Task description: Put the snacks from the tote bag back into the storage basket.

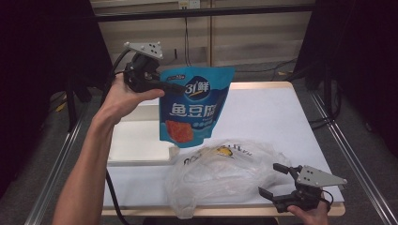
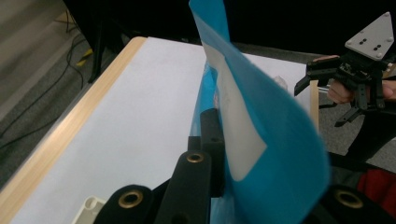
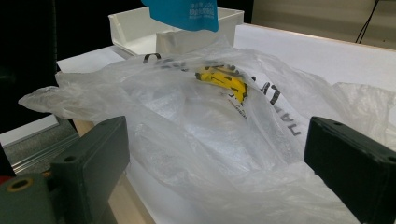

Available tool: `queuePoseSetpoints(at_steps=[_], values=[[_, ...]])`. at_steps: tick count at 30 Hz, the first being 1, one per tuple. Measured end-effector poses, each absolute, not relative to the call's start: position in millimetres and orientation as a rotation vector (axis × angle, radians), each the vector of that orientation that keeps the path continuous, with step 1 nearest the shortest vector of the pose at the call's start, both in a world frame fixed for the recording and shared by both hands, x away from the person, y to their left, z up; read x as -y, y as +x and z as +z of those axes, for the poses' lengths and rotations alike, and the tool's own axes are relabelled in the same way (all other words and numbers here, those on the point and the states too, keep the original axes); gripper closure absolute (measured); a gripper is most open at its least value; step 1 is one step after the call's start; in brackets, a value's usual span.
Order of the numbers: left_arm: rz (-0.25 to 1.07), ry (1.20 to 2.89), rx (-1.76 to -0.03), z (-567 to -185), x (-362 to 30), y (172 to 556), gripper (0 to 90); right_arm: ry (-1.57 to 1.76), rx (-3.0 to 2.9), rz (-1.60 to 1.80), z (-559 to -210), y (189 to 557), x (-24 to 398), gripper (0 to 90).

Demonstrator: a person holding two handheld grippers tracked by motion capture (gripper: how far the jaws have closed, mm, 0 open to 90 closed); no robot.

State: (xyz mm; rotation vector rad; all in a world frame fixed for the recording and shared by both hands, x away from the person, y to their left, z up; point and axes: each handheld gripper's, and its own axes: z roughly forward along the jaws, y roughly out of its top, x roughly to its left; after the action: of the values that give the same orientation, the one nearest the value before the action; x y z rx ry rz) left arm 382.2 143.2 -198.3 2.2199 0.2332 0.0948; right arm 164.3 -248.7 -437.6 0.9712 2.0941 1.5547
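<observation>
A blue snack pouch [image 1: 195,108] with white lettering hangs upright in the air over the table's left half. My left gripper [image 1: 174,87] is shut on its upper left edge. In the left gripper view the pouch [image 2: 266,149] runs edge-on between the black jaws. A crumpled clear plastic bag [image 1: 220,171] with a yellow print lies on the white table near the front edge. My right gripper [image 1: 276,182] stands open just right of the bag, low at the front right. In the right gripper view its fingers [image 3: 98,154] spread wide with the bag [image 3: 210,126] lying ahead of them, pads not pressing.
A shallow white tray [image 1: 136,140] sits on the table's left side, below and behind the hanging pouch; the tray [image 3: 135,25] stands beyond the bag. The table's wooden front edge [image 1: 225,212] runs right beside the bag. Dark stands flank the table.
</observation>
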Motion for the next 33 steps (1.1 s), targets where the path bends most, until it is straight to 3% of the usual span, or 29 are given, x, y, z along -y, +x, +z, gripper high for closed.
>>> queuePoseSetpoints(at_steps=[33], values=[[0.179,2.169,-0.439,-197,-225,399,90.0,0.980,-2.095,1.557,-440,167,248,6.1]])
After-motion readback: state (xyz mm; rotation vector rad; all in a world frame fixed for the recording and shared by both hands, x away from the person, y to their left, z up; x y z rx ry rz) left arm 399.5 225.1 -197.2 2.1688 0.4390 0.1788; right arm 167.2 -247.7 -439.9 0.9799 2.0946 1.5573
